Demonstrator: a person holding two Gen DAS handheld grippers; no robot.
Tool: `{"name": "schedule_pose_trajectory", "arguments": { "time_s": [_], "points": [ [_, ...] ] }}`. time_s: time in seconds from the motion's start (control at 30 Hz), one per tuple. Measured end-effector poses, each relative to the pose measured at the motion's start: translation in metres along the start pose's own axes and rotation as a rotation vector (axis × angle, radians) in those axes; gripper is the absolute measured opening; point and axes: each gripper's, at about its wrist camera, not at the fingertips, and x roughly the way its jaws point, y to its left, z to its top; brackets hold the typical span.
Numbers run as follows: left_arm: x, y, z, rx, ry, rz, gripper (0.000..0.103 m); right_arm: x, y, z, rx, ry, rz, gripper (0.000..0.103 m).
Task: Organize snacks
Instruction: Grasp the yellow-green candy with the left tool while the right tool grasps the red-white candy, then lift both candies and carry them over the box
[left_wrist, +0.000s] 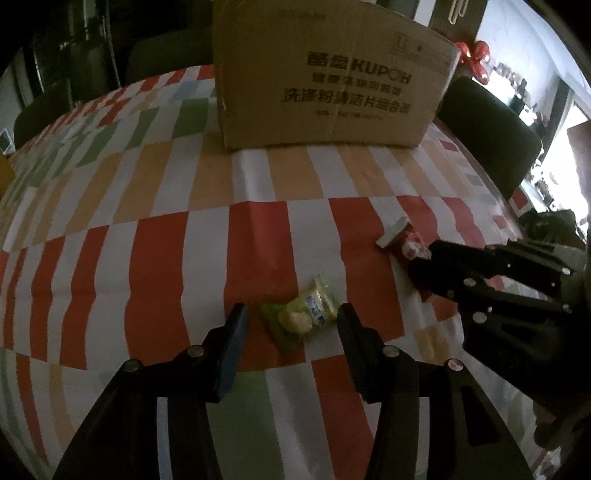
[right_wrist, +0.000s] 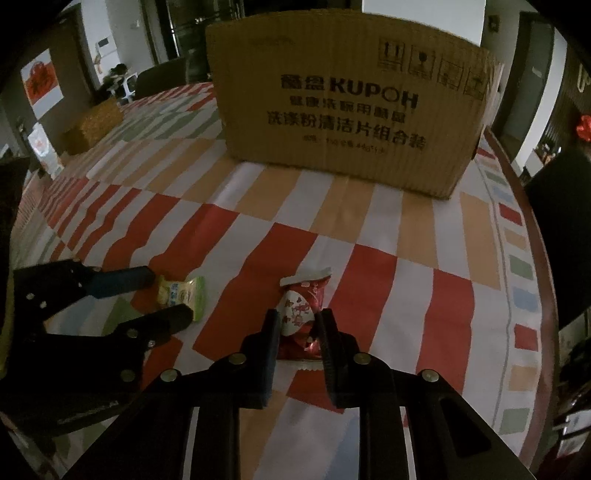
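- Step in hand, as I judge it: both snack packets get gripped off the table and carried to the large brown corrugated cardboard box (right_wrist: 343, 107) standing at the far side of the striped red, orange and white tablecloth (left_wrist: 155, 206).
- Right gripper (right_wrist: 299, 325): jaws closed down on the red-and-white crinkly foil snack packet (right_wrist: 301, 308), pads pressing its near half; the packet's far sealed end sticks out beyond the tips. It lies on the cloth, not lifted.
- Left gripper (left_wrist: 291, 321): jaws partly open, straddling the small green-and-yellow plastic snack packet (left_wrist: 301, 317). Pads stand clear on both sides; nothing held.
- To do it well: centre the left jaws on the green packet's body, not its thin seal edge, before closing; squeeze gently, contents look crushable.
- Lift the right packet straight up first; the grippers sit near each other, so raise them apart.
- The box wall is tall: clear its rim before release.
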Motion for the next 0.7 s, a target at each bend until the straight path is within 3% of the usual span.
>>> {"name": "schedule_pose_trajectory", "arguments": {
  "time_s": [0.1,0.13,0.3,0.7],
  "points": [
    [0.001,-0.001,0.002,-0.005,-0.008,-0.002,0.044,0.009,-0.004,0.002,0.023,0.026,0.017,0.024],
    [0.002,0.0,0.002,-0.014,-0.01,-0.005,0.036,0.011,-0.005,0.002,0.032,0.033,0.024,0.024],
    [0.001,0.004,0.001,-0.04,-0.018,-0.027,0.021,0.013,-0.003,0.003,0.031,0.028,0.017,0.024],
    [-0.027,-0.002,0.002,-0.058,-0.084,-0.028,0.019,-0.01,-0.001,0.0,0.046,-0.035,0.02,0.022]
  ]
}}
